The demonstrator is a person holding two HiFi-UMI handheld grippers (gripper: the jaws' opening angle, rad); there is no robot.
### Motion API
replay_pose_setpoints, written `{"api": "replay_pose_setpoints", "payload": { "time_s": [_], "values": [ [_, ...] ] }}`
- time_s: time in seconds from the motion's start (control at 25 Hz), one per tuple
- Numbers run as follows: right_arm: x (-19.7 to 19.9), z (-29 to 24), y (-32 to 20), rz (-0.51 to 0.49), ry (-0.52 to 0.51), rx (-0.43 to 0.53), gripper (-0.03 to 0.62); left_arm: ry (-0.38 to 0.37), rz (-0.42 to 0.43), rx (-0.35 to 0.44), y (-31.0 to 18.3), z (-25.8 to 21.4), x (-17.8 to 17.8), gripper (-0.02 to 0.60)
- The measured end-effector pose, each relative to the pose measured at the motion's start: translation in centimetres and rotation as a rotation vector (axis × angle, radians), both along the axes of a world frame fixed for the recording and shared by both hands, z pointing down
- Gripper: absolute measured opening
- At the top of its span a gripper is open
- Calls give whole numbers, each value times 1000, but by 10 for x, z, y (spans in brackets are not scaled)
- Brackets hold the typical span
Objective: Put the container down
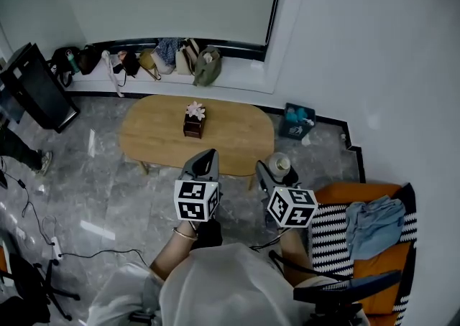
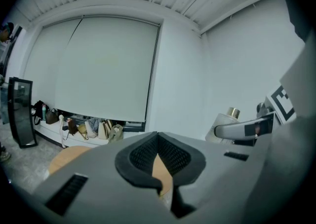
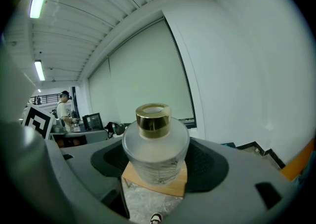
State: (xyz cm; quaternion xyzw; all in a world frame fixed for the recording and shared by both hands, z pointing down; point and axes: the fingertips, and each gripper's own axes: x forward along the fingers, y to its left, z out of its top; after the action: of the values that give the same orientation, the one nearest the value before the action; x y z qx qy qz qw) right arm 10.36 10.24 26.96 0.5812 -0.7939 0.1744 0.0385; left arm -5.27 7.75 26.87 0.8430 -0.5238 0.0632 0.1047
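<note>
So you're mid-carry: your right gripper (image 3: pixel 156 163) is clamped on the frosted container (image 3: pixel 155 139), held up near the wooden table (image 1: pixel 158 138), not yet on it. Your left gripper (image 2: pixel 158 156) has its jaws together, empty. Next, probably reach over the tabletop, lower it upright, then release.

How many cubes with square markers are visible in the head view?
2. The left cube sits on the left gripper, whose claw is shut and empty; the right cube sits on the right gripper, whose claw holds the container. None seems hidden.
</note>
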Motion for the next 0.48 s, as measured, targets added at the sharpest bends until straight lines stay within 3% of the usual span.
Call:
{"api": "replay_pose_setpoints", "payload": {
  "time_s": [0.48],
  "values": [
    [-8, -17, -94, 48, -17, 20, 333, 20, 70, 26, -114, -16, 1, 8]
  ]
}}
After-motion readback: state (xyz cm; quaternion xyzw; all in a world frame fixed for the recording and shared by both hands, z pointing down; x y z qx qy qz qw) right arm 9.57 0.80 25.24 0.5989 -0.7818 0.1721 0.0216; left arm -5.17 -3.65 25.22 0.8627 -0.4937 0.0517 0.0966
